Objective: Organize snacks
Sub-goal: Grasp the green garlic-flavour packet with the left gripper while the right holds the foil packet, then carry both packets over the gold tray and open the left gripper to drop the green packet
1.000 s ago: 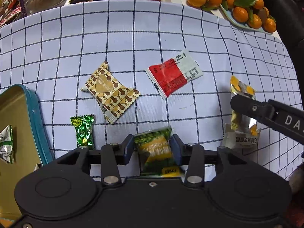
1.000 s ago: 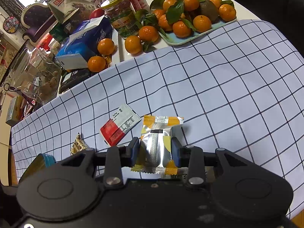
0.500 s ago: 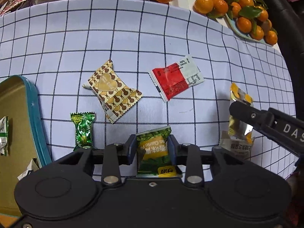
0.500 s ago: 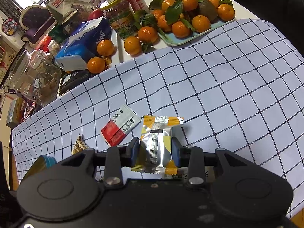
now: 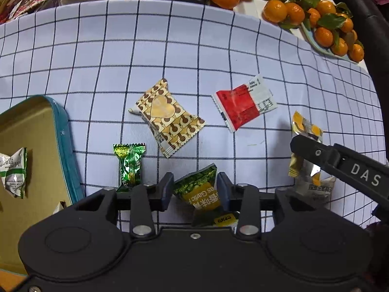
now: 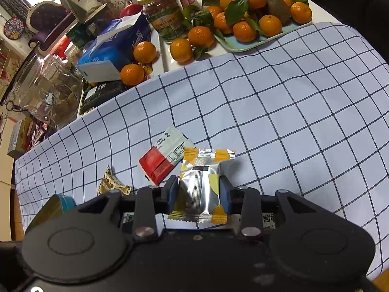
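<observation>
My left gripper [image 5: 195, 189] is shut on a green and yellow snack packet [image 5: 201, 194] and holds it above the checked cloth. My right gripper [image 6: 199, 191] is shut on a silver and orange packet [image 6: 203, 185], which also shows in the left wrist view [image 5: 305, 150]. On the cloth lie a brown heart-print packet [image 5: 167, 116], a red and white sachet [image 5: 243, 104] and a green candy [image 5: 130, 164]. A teal-rimmed gold tin [image 5: 31, 146] at the left holds a white and green packet [image 5: 14, 171].
A white printed packet [image 5: 316, 189] lies under the right gripper. A tray of oranges [image 6: 255, 19], loose oranges [image 6: 181, 48], a jar [image 6: 165, 12], a blue tissue pack [image 6: 114, 48] and a glass jar [image 6: 48, 85] crowd the far side beyond the cloth.
My left gripper has risen and shifted left with the green packet, which now sits tilted in it. The tin shows more. The right gripper has barely moved.
</observation>
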A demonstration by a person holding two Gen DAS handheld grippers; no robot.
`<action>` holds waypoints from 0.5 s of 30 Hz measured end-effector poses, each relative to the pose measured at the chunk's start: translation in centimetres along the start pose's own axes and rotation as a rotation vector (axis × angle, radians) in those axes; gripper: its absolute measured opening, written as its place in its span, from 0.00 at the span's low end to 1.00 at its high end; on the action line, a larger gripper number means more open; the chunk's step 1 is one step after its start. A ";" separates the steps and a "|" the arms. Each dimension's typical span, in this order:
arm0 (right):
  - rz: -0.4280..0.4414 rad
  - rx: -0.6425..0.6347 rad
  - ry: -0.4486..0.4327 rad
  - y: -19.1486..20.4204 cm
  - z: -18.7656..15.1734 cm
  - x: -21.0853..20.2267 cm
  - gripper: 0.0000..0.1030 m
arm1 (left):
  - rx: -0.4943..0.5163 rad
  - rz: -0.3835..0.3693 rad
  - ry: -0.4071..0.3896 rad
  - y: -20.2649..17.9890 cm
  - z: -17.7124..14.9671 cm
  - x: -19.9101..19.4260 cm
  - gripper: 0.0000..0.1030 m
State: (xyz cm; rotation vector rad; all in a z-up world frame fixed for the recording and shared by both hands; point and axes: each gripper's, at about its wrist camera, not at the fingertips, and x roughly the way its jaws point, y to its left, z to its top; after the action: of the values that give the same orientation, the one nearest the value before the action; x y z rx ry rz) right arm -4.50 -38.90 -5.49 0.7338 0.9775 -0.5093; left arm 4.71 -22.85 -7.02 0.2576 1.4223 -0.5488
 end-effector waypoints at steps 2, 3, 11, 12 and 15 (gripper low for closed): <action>-0.003 0.002 0.003 -0.1 0.0 0.1 0.38 | -0.014 -0.002 0.008 0.0 0.0 0.3 0.52; -0.005 0.003 0.003 -0.3 0.0 0.1 0.38 | -0.021 -0.005 0.014 0.0 0.1 0.5 0.52; 0.004 0.029 0.006 -1.5 0.4 -0.2 0.38 | 0.005 0.004 0.040 -1.4 -0.4 1.6 0.58; 0.006 0.031 0.008 -1.6 0.5 -0.2 0.38 | 0.011 0.007 0.036 -1.7 -0.4 1.6 0.58; 0.007 0.038 0.009 -1.8 0.5 -0.3 0.38 | 0.006 0.034 0.025 -2.0 -0.5 1.7 0.55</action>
State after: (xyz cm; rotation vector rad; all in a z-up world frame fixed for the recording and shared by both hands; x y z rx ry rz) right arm -5.58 -40.47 -5.63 0.7741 0.9757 -0.5199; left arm 3.36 -24.63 -8.45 0.2938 1.4380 -0.5239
